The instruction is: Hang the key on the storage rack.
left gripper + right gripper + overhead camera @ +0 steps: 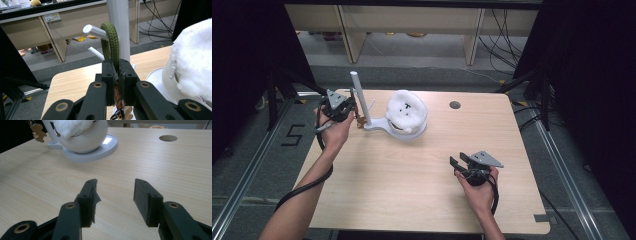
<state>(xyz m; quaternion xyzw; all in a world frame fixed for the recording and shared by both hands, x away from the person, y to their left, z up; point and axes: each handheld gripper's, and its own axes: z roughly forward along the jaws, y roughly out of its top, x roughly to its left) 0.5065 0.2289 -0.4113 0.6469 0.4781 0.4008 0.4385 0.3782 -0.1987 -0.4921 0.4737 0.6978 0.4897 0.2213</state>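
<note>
1. Green braided cord loop (110,41): clamped between the fingers (108,75) of the left gripper (116,75), rising against a peg (96,31) of the white stand (360,102).
2. A keychain charm (121,112) hangs below the fingers.
3. White fluffy hat (406,110) sits on the stand's round base.
4. Right gripper (115,195): fingers apart, holding nothing, above the tabletop (412,175), well apart from the stand.

- Green cord (110,42): lower end hidden between the left gripper (117,75) jaws.
- White post (118,27): top cut off above the cord.
- Charms (122,113) below the cord: blurred, cut off.
</note>
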